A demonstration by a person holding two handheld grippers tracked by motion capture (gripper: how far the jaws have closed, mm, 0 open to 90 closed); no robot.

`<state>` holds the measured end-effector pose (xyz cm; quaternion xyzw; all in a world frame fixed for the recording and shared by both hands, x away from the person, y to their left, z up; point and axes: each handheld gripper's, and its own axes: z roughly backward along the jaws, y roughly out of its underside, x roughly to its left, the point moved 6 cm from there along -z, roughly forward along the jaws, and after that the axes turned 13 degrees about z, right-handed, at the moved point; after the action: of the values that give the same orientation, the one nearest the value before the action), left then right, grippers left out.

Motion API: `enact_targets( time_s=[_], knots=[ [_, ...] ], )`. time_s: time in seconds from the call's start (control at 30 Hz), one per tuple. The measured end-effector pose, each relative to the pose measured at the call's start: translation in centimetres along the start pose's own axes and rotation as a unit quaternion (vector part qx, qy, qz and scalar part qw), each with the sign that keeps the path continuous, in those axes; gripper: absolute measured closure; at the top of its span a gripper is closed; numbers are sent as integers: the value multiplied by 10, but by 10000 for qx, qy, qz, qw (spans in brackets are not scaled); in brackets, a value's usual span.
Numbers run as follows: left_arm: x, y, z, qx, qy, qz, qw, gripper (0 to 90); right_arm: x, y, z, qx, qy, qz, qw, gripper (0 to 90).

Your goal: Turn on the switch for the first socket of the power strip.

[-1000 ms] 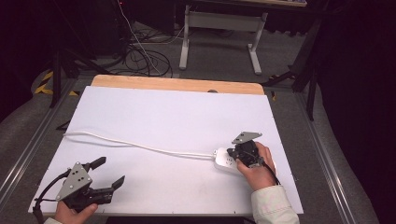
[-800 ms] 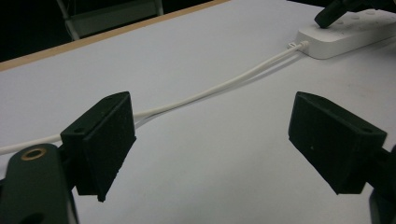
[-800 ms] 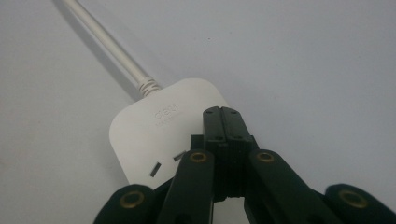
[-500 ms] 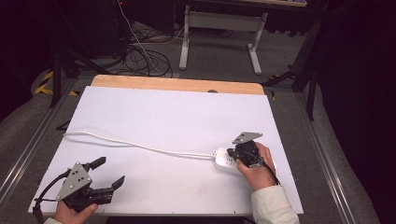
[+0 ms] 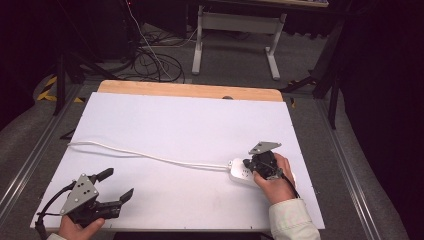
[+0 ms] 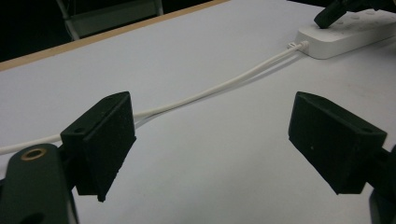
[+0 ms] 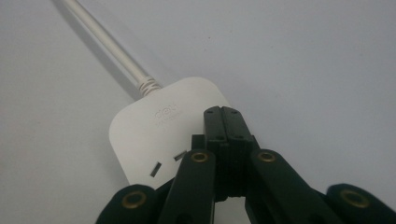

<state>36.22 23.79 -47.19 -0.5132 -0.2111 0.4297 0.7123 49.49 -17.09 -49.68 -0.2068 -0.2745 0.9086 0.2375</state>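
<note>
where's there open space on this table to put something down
Free: the far half of the table, between the wooden edge and the white cord; also the near middle between the left gripper and power strip. Crowded: the right gripper on the strip.

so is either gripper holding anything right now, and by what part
Nothing is held. The left gripper is open over bare table. The right gripper is shut with nothing between its jaws, over the top of the power strip.

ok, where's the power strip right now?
In the high view the white power strip lies on the table at its near right, under the shut right gripper, its white cord trailing left across the table.
</note>
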Motion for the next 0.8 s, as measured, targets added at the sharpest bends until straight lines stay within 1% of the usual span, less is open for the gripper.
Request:
enact_targets(
  time_s=[0.1,0.23,0.4,0.47,0.5,0.53,0.57,0.6,0.67,0.7,0.73,0.8],
  knots=[
    [0,0,0,-7,-7,7,10000,153,-1,0,0,5,-25,-45,10000,900],
    [0,0,0,-6,9,26,10000,153,0,1,-1,15,35,0,10000,900],
    [0,0,0,-5,-1,5,10000,153,0,0,-1,-1,43,-11,10000,900],
    [0,0,0,-4,-2,10,10000,153,-1,0,0,-19,11,-15,10000,900],
    [0,0,0,-7,-1,8,10000,153,-1,-1,2,-23,141,60,9999,900],
    [0,0,0,-11,9,30,10000,153,-1,-1,2,-23,141,60,9999,900],
    [0,0,0,-5,9,64,10000,154,-1,-2,3,-100,125,76,9998,900],
    [1,0,0,-1,-2,41,10000,154,-1,-2,3,-100,125,76,9998,900],
    [0,0,0,1,7,45,10000,153,-1,-5,7,-243,218,93,9994,900],
    [0,0,0,-7,7,32,10000,153,-2,-6,11,-318,238,100,9992,900],
    [0,0,0,-8,11,30,10000,153,-3,-9,18,-477,267,67,9985,900],
    [0,0,-1,-2,7,42,10000,153,-4,-10,21,-509,300,66,9982,900]
  ],
)
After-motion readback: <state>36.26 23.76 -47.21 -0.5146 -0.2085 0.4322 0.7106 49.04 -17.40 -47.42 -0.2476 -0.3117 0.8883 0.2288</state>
